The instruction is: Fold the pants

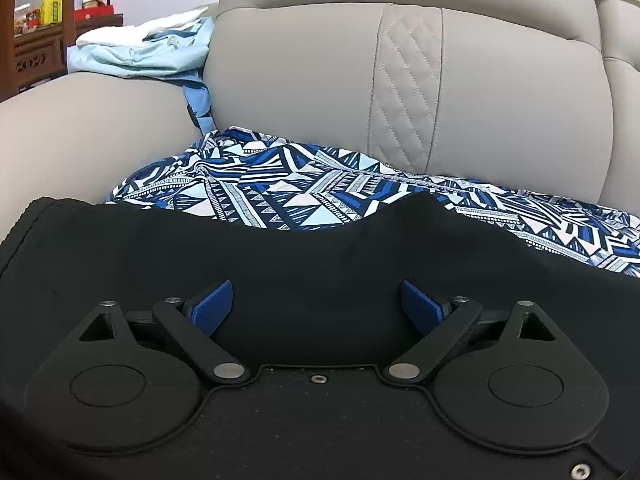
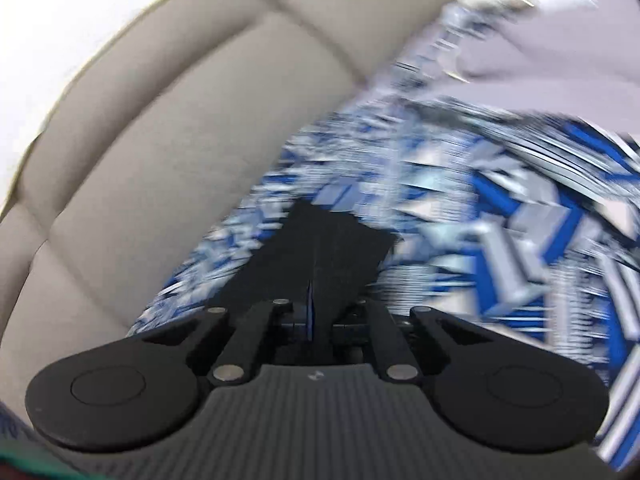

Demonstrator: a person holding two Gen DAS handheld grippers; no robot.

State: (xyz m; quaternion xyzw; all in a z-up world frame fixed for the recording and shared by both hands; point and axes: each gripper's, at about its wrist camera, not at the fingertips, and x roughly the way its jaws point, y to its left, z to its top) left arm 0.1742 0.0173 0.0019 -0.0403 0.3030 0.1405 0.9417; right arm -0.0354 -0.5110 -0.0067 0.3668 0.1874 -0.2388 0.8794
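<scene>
Black pants (image 1: 280, 252) lie on the sofa seat across the near part of the left wrist view. My left gripper (image 1: 316, 304) is open, its blue pads (image 1: 212, 304) spread just over the black cloth, holding nothing. My right gripper (image 2: 310, 312) is shut on a piece of the black pants (image 2: 328, 240), which sticks out past the closed fingers. The right wrist view is blurred by motion.
A blue-and-white patterned cloth (image 1: 320, 188) lies on the seat behind the pants and also fills the right wrist view (image 2: 500, 220). The beige sofa backrest (image 1: 320, 80) rises behind. Light blue and white clothes (image 1: 152, 48) sit on the armrest (image 1: 80, 128) at left.
</scene>
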